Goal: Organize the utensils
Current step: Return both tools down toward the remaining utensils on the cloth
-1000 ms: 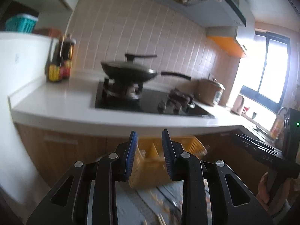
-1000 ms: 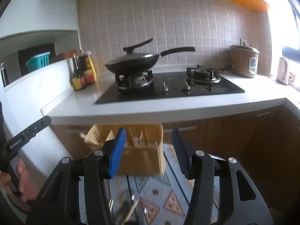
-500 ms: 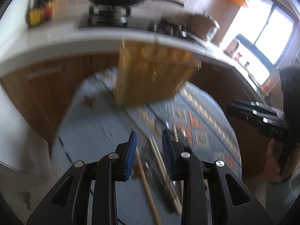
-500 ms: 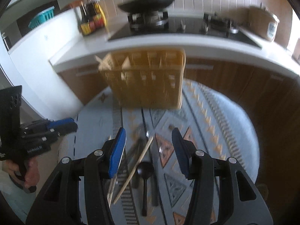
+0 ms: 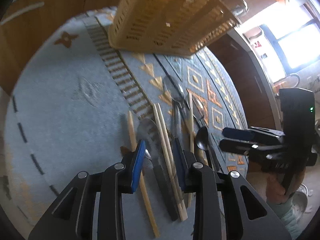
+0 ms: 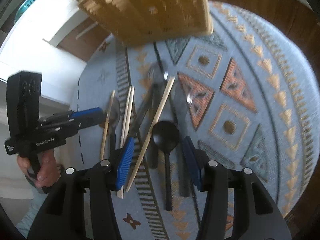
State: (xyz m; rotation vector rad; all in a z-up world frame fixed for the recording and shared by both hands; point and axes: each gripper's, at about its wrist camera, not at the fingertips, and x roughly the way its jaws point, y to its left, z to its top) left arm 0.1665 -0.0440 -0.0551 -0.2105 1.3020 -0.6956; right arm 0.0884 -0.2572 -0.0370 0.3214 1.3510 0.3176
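Observation:
A yellow slotted utensil basket [image 5: 168, 18] stands at the far side of a round blue patterned cloth; it also shows in the right wrist view [image 6: 152, 10]. Loose utensils lie in a heap on the cloth: wooden chopsticks [image 5: 166, 146] [image 6: 154, 124], a black spoon [image 6: 166, 138] [image 5: 203, 138], a metal spoon [image 5: 148, 130] and dark-handled cutlery [image 6: 180, 132]. My left gripper [image 5: 159, 154] is open and empty above the chopsticks and the metal spoon. My right gripper [image 6: 158, 156] is open and empty above the black spoon and one chopstick.
The cloth [image 5: 60, 104] [image 6: 250, 92] covers a small round table. Wooden cabinet fronts [image 5: 46, 6] stand behind it. Each gripper shows in the other's view, the right one [image 5: 260, 142] at the right, the left one [image 6: 56, 124] at the left.
Both grippers have tilted down from facing the stove counter to looking at the cloth, and have come low over the heap of utensils. Both stay open.

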